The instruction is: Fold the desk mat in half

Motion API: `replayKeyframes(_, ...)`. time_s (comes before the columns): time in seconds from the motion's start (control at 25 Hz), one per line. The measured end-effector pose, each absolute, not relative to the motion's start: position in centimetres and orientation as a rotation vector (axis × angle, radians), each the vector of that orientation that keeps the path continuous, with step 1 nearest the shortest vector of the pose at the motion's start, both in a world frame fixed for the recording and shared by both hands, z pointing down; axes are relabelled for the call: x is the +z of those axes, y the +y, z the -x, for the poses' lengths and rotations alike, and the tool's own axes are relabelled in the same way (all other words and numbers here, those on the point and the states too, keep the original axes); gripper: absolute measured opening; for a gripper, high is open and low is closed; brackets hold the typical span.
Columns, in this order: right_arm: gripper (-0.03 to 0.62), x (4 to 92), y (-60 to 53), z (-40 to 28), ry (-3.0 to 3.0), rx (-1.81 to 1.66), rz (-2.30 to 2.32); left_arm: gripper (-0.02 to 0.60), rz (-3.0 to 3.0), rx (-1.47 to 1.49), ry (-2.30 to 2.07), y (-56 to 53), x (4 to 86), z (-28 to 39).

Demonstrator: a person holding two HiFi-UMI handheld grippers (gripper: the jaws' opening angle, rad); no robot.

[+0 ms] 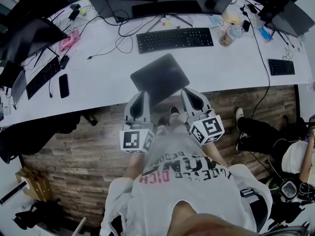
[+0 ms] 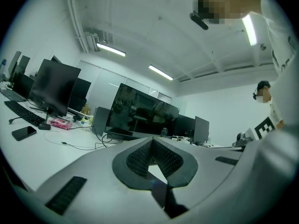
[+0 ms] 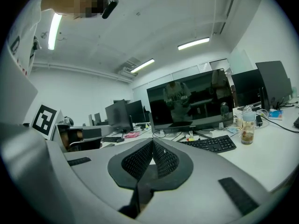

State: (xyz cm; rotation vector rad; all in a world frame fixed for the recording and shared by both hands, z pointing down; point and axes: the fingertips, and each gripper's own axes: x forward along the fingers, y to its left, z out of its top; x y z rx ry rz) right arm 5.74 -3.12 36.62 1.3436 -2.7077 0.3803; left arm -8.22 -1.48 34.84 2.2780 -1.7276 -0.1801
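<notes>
Head view: the left gripper [image 1: 139, 96] and right gripper [image 1: 188, 93] have their fingers clenched, apparently one on each near corner of the desk mat [image 1: 160, 75], which stretches away from them across the surface [image 1: 221, 60] toward the keyboard [image 1: 174, 38].

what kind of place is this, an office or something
Most likely a shared open-plan office: long white desks carry many monitors and keyboards, and there are strip lights on the ceiling.
</notes>
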Motion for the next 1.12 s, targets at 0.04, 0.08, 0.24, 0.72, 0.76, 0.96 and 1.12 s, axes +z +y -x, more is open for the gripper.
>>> replayKeyframes(0.04, -0.003, 36.5, -3.7, -5.9, -2.717, 0.376, -1.334, 0.003, -2.275, -0.183, -1.737, -1.9, 34.7, 8.0)
replayKeyframes(0.08, -0.003, 36.3, -4.3, -6.1, -2.725, 0.370, -1.325, 0.003, -2.270, -0.190, -1.746, -2.3, 34.6, 7.8)
replayKeyframes(0.24, -0.003, 35.8, -6.4, -7.3, -2.755, 0.346, -1.292, 0.003, -2.257, -0.211, -1.784, -3.7, 34.1, 6.7)
replayKeyframes(0.72, -0.003, 35.8, -11.0, -11.2, -2.814, 0.357, -1.173, 0.003, -2.134, -0.199, -1.959, -6.6, 34.1, 4.4)
replayKeyframes(0.76, -0.003, 35.9, -11.3, -11.5, -2.817, 0.358, -1.164, 0.003, -2.120, -0.199, -1.974, -6.7, 34.2, 4.5)
replayKeyframes(0.96, -0.003, 36.5, -12.1, -11.9, -2.827, 0.374, -1.128, 0.003, -2.045, -0.194, -2.035, -6.2, 35.2, 5.5)
replayKeyframes(1.12, -0.003, 36.9, -12.6, -11.3, -2.838, 0.400, -1.104, 0.002, -1.993, -0.156, -2.047, -5.9, 36.3, 6.6)
